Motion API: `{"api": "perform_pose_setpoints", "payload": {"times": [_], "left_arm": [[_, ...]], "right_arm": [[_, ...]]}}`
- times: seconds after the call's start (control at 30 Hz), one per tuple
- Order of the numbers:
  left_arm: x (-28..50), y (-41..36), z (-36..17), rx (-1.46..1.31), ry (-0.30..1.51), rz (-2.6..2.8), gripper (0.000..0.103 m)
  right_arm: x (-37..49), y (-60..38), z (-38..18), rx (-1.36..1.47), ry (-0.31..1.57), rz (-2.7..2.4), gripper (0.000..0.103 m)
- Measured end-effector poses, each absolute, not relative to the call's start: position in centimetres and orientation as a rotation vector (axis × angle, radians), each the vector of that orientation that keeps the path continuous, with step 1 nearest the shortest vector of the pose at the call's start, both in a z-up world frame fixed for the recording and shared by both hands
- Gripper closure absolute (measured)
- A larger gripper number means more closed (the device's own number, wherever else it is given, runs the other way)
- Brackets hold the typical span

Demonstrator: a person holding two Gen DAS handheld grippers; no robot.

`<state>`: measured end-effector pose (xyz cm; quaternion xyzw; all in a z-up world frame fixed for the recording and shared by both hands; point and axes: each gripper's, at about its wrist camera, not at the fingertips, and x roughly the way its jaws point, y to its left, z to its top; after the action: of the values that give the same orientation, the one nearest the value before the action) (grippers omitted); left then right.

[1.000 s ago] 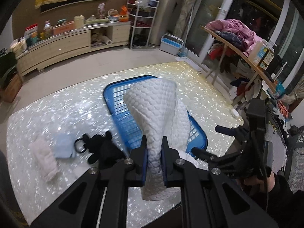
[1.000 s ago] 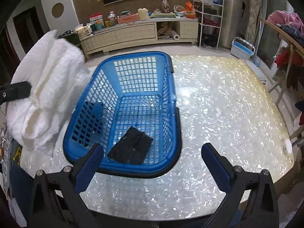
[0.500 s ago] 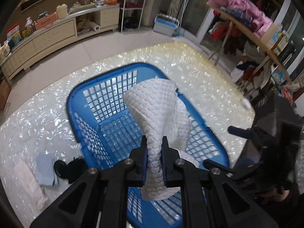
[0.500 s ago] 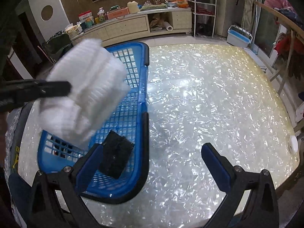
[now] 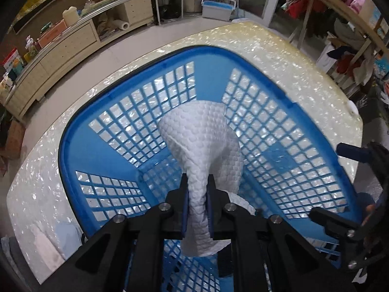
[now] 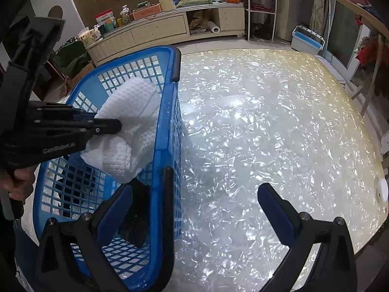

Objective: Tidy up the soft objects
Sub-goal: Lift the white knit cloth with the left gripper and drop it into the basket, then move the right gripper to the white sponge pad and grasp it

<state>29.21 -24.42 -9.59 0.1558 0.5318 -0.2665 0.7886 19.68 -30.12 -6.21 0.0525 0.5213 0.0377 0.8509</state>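
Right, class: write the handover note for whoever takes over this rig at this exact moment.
Left gripper: shut on the white quilted cloth, held inside the blue plastic lattice basket, not yet released.
Right gripper: open, holding nothing, above the pearly table beside the basket.
Done: a black fabric piece lies on the basket floor.
Left: release the cloth; pale soft items remain on the table, left of the basket.

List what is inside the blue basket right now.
Inside the basket hangs a white towel clamped in the left gripper, with a black cloth on the floor below. The towel hides part of the floor.
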Motion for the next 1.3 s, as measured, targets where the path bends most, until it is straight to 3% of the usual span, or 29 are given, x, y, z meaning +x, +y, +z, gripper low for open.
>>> {"api": "perform_pose_setpoints", "payload": {"times": [0.13, 0.33, 0.37, 0.4, 0.7, 1.03, 1.13, 1.3], "left_arm": [[30.0, -23.8, -10.1, 0.330, 1.158, -0.546, 0.087], [29.6, -24.3, -9.4, 0.360, 1.141, -0.519, 0.052], [29.2, -24.4, -9.1, 0.359, 1.141, -0.526, 0.037], [29.0, -24.3, -8.9, 0.356, 1.136, -0.530, 0.029], [25.7, -21.4, -4.7, 0.304, 1.046, -0.527, 0.028], [20.3, -16.4, -0.9, 0.248, 0.974, -0.475, 0.014], [18.3, -15.0, 0.2, 0.246, 0.929, -0.463, 0.000], [15.8, -11.6, 1.8, 0.207, 0.889, -0.419, 0.000]], "right_arm": [[19.5, -30.3, -6.1, 0.112, 1.099, 0.084, 0.000], [19.3, -30.4, -5.8, 0.120, 1.093, 0.091, 0.000], [19.2, -30.4, -5.7, 0.118, 1.094, 0.093, 0.000], [19.1, -30.4, -5.6, 0.118, 1.093, 0.094, 0.000], [17.6, -29.3, -3.7, 0.120, 1.064, 0.101, 0.000], [15.0, -25.8, -0.1, 0.104, 0.994, 0.146, 0.000], [14.4, -24.3, 0.8, 0.090, 0.972, 0.167, 0.000], [13.9, -21.4, 1.8, 0.063, 0.950, 0.220, 0.000]]}}
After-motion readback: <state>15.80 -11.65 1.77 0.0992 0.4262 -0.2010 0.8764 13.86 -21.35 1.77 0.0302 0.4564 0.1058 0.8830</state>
